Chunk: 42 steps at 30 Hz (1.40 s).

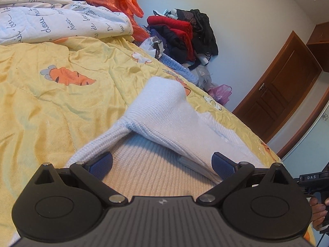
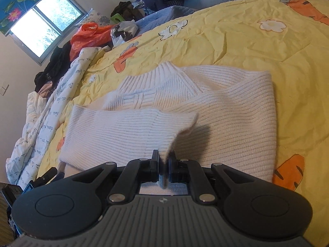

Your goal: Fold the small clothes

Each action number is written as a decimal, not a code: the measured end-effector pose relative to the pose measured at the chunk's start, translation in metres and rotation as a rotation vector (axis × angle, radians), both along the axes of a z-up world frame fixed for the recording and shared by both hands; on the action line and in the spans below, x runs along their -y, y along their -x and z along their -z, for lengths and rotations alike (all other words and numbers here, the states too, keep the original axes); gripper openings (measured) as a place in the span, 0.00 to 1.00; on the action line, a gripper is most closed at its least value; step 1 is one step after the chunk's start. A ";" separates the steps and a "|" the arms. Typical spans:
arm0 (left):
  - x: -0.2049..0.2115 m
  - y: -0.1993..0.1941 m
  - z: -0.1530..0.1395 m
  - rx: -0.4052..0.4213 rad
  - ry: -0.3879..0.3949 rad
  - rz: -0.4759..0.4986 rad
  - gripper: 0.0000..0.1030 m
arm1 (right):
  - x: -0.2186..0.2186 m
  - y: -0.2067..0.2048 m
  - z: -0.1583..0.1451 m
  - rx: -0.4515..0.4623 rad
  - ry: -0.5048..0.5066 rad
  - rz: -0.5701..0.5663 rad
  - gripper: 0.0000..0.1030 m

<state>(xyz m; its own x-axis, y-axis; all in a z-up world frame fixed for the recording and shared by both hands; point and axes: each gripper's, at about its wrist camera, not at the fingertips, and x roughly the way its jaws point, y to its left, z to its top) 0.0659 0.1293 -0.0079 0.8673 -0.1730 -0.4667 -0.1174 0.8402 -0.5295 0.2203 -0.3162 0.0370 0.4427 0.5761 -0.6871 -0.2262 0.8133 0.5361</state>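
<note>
A white ribbed knit sweater (image 2: 226, 113) lies flat on the yellow carrot-print bedspread (image 2: 246, 41), collar toward the far side. Its left sleeve (image 2: 123, 131) is drawn across the body, and my right gripper (image 2: 163, 164) is shut on the cuff edge, which hangs pinched between the black fingers. In the left wrist view the sweater (image 1: 164, 111) shows a raised fold running away from me. My left gripper (image 1: 162, 164) stands open just over the sweater's body, blue pads (image 1: 100, 164) wide apart, the fold draping by the right pad.
A white quilt with script print (image 1: 51, 20), an orange plastic bag (image 1: 117, 2) and a heap of red and dark clothes (image 1: 185, 35) crowd the far side of the bed. A brown door (image 1: 283, 86) stands beyond. A person's hand (image 1: 318, 210) shows at the right edge.
</note>
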 end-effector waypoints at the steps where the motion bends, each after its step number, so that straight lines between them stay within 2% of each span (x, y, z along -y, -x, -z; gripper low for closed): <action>1: 0.001 -0.001 0.000 -0.002 -0.009 0.001 1.00 | 0.003 0.001 0.001 -0.003 0.000 0.005 0.11; 9: 0.024 -0.002 -0.005 -0.015 -0.129 0.081 1.00 | 0.012 0.008 0.021 -0.034 -0.012 0.042 0.11; 10: 0.026 -0.002 -0.006 -0.015 -0.139 0.089 1.00 | 0.013 0.007 0.022 -0.037 -0.018 0.045 0.13; 11: 0.028 -0.003 -0.006 -0.017 -0.149 0.094 1.00 | 0.014 0.007 0.023 -0.043 -0.022 0.048 0.22; 14: 0.030 -0.003 -0.006 -0.020 -0.165 0.101 1.00 | 0.018 0.005 0.028 -0.064 -0.055 0.068 0.21; 16: 0.029 -0.003 -0.006 -0.022 -0.162 0.099 1.00 | 0.020 0.006 0.029 -0.059 -0.061 0.078 0.18; 17: 0.029 -0.003 -0.006 -0.023 -0.160 0.098 1.00 | 0.019 0.007 0.029 -0.050 -0.058 0.076 0.14; 22: 0.031 -0.003 -0.006 -0.028 -0.163 0.092 1.00 | 0.015 0.011 0.006 0.060 -0.059 0.062 0.11; 25: 0.031 -0.004 -0.006 -0.029 -0.163 0.091 1.00 | 0.018 0.003 0.017 0.022 0.010 0.095 0.07; 28: 0.031 -0.003 -0.006 -0.032 -0.168 0.089 1.00 | 0.026 0.007 0.021 0.030 -0.056 0.133 0.07; 30: 0.035 -0.001 -0.011 -0.028 -0.203 0.094 1.00 | 0.029 0.007 0.030 0.000 -0.066 0.147 0.07; 33: 0.047 0.008 -0.036 0.028 -0.271 0.188 1.00 | 0.029 0.013 0.029 0.012 -0.083 0.150 0.19; 34: 0.049 0.010 -0.046 0.062 -0.290 0.209 1.00 | 0.030 0.014 0.026 0.017 -0.095 0.155 0.34; 35: 0.050 0.010 -0.057 0.105 -0.317 0.215 1.00 | 0.031 0.015 0.023 0.030 -0.114 0.154 0.40; 36: 0.049 0.008 -0.066 0.146 -0.351 0.208 1.00 | 0.033 0.015 0.020 0.047 -0.125 0.157 0.45; 38: 0.041 -0.010 -0.078 0.179 -0.402 0.174 1.00 | 0.036 0.009 0.016 0.051 -0.140 0.163 0.44; 39: 0.035 -0.023 -0.078 0.163 -0.419 0.154 1.00 | 0.036 0.006 0.016 0.048 -0.141 0.166 0.44; 42: 0.012 -0.083 -0.070 -0.018 -0.445 0.112 1.00 | 0.031 -0.007 0.021 0.033 -0.109 0.166 0.44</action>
